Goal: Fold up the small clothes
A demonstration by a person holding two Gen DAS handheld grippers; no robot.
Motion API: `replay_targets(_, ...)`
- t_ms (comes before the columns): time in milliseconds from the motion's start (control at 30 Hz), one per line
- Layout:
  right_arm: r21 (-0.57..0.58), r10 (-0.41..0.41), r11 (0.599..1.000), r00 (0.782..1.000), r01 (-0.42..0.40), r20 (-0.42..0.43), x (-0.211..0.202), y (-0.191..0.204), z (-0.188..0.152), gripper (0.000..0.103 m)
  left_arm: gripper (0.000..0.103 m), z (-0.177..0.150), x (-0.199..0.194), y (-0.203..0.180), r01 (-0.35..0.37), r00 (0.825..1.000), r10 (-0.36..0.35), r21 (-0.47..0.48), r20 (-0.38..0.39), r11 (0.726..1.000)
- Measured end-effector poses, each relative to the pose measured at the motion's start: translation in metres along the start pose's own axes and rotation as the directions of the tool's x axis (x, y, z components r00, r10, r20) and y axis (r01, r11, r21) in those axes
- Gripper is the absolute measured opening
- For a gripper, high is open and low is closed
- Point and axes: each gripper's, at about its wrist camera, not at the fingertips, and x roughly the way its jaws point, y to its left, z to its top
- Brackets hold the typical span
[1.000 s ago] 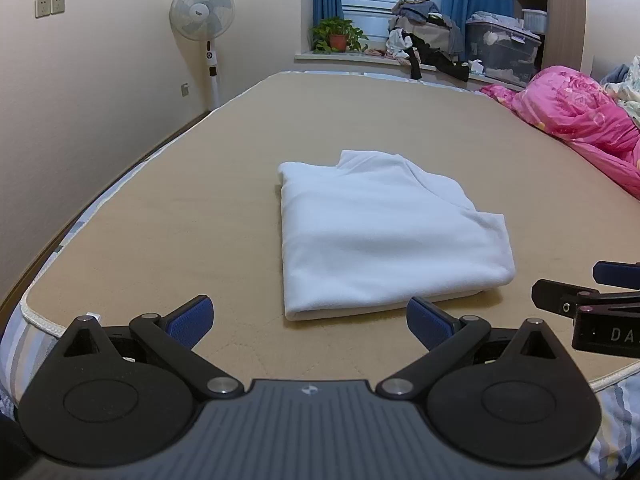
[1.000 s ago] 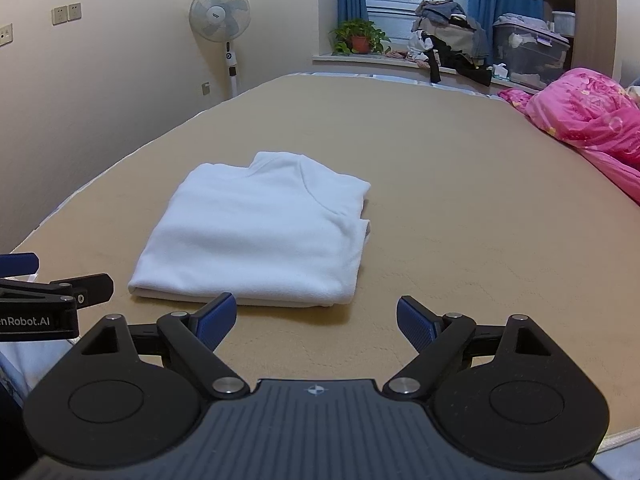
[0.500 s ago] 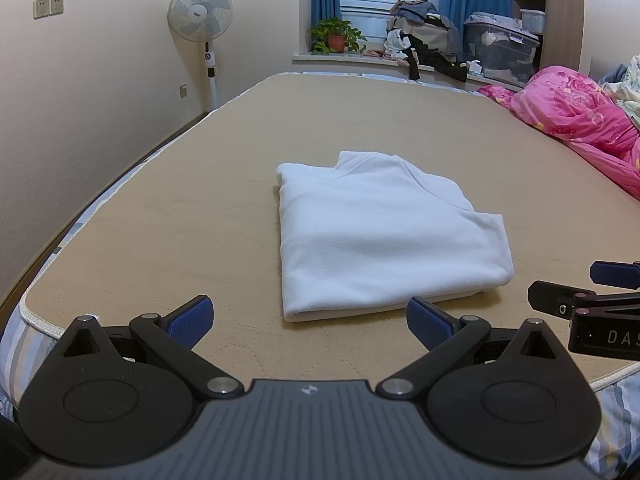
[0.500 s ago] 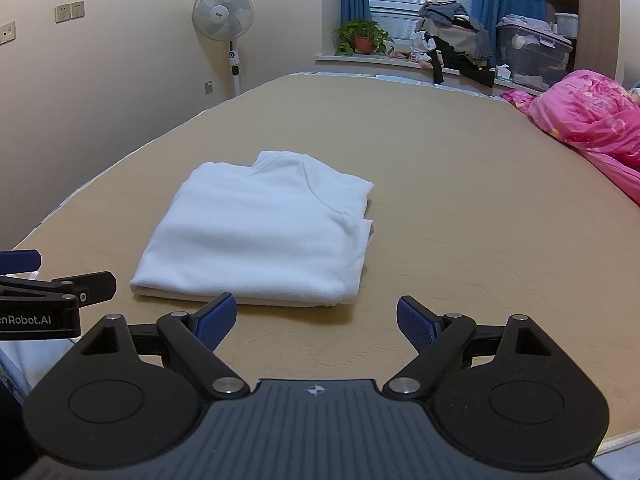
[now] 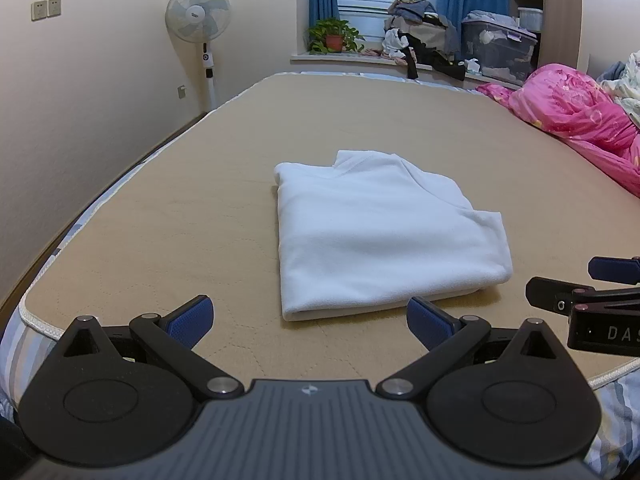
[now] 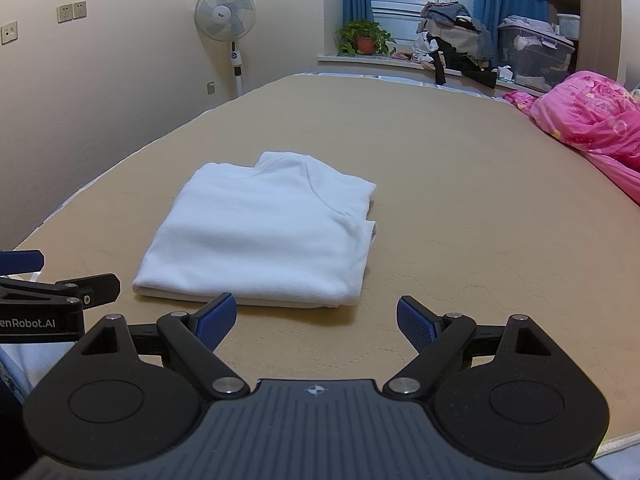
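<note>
White garment (image 5: 384,232): folded into a flat rectangle, lying on the tan bed (image 5: 200,216) near its front edge. Left gripper (image 5: 308,318) and right gripper (image 6: 316,316): fingers spread apart, empty, near the garment's front edge without touching it.

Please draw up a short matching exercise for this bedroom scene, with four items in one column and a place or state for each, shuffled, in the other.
Items
1. white garment
2. pink quilt
3. potted plant
4. standing fan

Places or states
A. on the window sill
B. folded, lying on the mattress in front of both grippers
C. on the floor by the left wall
D. bunched at the right edge of the bed

Pairs: 1-B, 2-D, 3-A, 4-C
</note>
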Motion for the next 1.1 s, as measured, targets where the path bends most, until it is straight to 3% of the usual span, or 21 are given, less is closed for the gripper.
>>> replay_targets(1100,-0.018,0.031,0.999,0.999,-0.031,-0.009,-0.001,-0.011,-0.001,0.088,0.103,-0.002,0.01,0.007,0.01,1.0,-0.01,0.006,-0.006,1.0)
